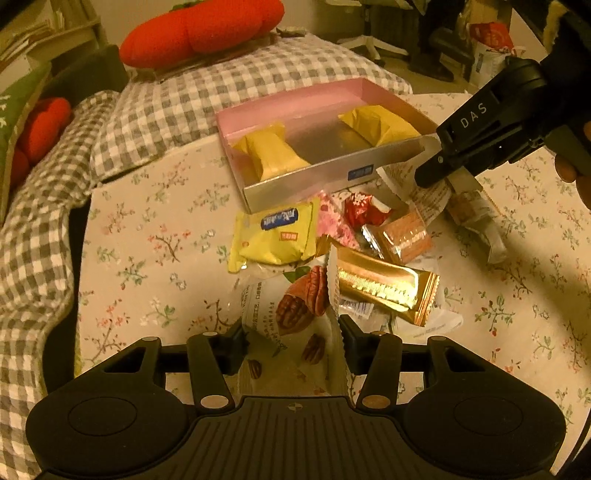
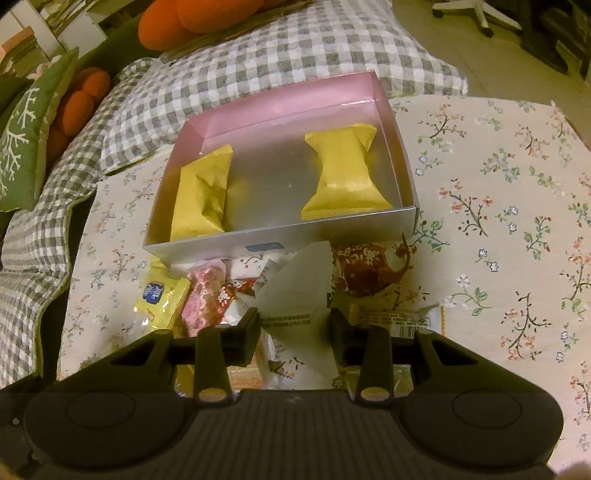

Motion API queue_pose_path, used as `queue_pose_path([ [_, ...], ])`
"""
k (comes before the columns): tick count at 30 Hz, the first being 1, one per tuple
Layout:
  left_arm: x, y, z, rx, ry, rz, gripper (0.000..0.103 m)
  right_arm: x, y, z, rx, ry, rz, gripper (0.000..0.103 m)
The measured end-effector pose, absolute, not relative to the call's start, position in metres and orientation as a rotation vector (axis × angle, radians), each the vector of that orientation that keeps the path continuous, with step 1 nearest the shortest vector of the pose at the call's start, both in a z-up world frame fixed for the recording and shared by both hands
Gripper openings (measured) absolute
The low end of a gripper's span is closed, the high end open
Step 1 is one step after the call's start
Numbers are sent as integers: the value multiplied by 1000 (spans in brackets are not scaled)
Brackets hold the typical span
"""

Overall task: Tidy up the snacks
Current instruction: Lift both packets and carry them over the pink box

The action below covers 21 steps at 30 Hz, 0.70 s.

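Observation:
A silver box with a pink inner wall (image 1: 310, 181) (image 2: 280, 242) holds two yellow wrapped snacks (image 2: 201, 195) (image 2: 345, 177). Loose snacks lie in front of it: a yellow packet (image 1: 275, 236), a gold bar (image 1: 384, 284), a red foil sweet (image 1: 364, 210), a pink packet (image 2: 203, 295). My left gripper (image 1: 291, 343) is open with a white pecan packet (image 1: 295, 310) between its fingers. My right gripper (image 2: 293, 326) is open around a white packet (image 2: 299, 291); it also shows in the left wrist view (image 1: 443, 173), just in front of the box.
The snacks lie on a floral tablecloth (image 2: 498, 221). A grey checked blanket (image 1: 177, 103) and orange cushions (image 1: 199, 29) lie behind and to the left. A green cushion (image 2: 22, 136) is at the far left. A chair base (image 2: 476, 11) stands beyond.

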<state>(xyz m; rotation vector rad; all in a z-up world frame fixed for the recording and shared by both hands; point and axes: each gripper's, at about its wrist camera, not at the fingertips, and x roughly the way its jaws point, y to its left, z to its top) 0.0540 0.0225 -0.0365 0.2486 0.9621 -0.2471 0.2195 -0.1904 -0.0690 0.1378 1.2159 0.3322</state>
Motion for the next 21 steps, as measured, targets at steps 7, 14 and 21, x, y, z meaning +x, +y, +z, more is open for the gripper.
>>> queue_pose_path([
  [7,56,14,-28,265,926,-235,48,217,-188,-61,127,1206,346,35],
  [14,60,0,-19,266,892,-245,48,216,-185,-53,118,1191,365,35],
  [21,72,-6,-6,237,867,-243,48,218,-185,-47,137,1181,367,35],
])
